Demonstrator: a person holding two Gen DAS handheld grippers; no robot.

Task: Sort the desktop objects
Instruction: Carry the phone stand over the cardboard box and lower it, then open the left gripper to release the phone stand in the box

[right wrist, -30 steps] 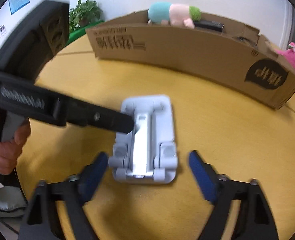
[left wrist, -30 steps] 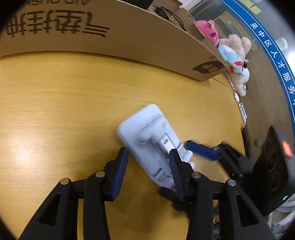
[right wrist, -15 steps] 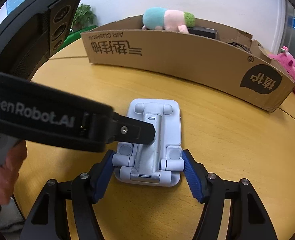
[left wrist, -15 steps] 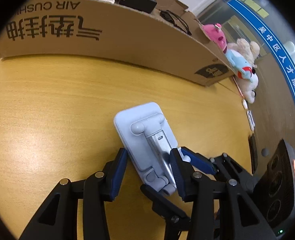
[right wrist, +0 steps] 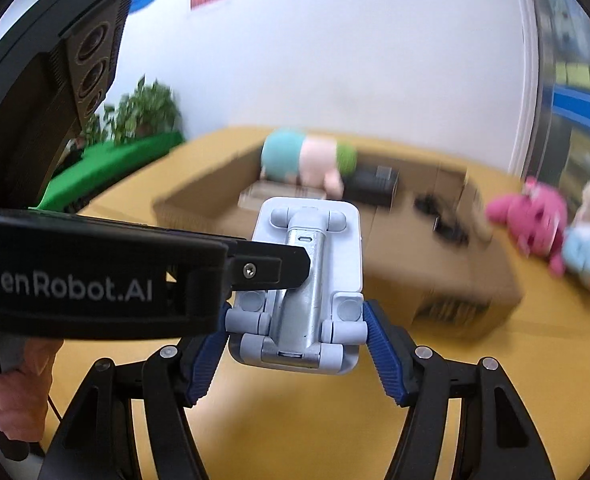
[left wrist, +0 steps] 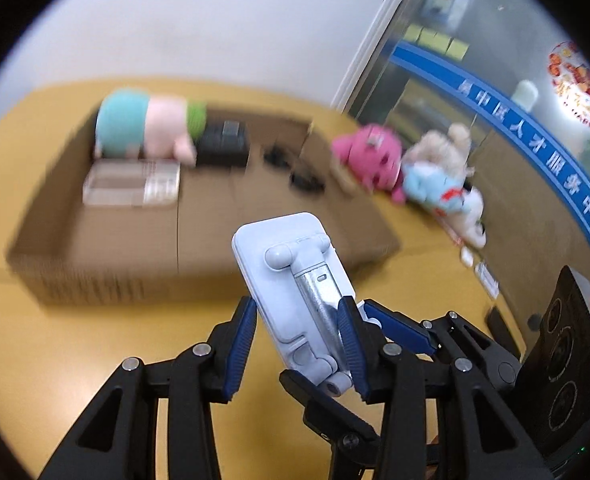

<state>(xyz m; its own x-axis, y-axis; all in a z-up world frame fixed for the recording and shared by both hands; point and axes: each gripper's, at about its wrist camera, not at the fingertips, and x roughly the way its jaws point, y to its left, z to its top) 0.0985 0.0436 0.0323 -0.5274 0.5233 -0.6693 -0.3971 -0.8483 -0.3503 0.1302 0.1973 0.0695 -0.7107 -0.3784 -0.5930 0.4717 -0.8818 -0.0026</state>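
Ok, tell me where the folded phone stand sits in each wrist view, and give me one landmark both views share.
Left wrist view: phone stand at lower centre, tilted, clamped between the left gripper pads.
Right wrist view: phone stand at centre, its lower end between the right gripper pads, the left gripper's finger crossing it from the left.
Shared landmark: the teal-and-pink plush in the cardboard box.
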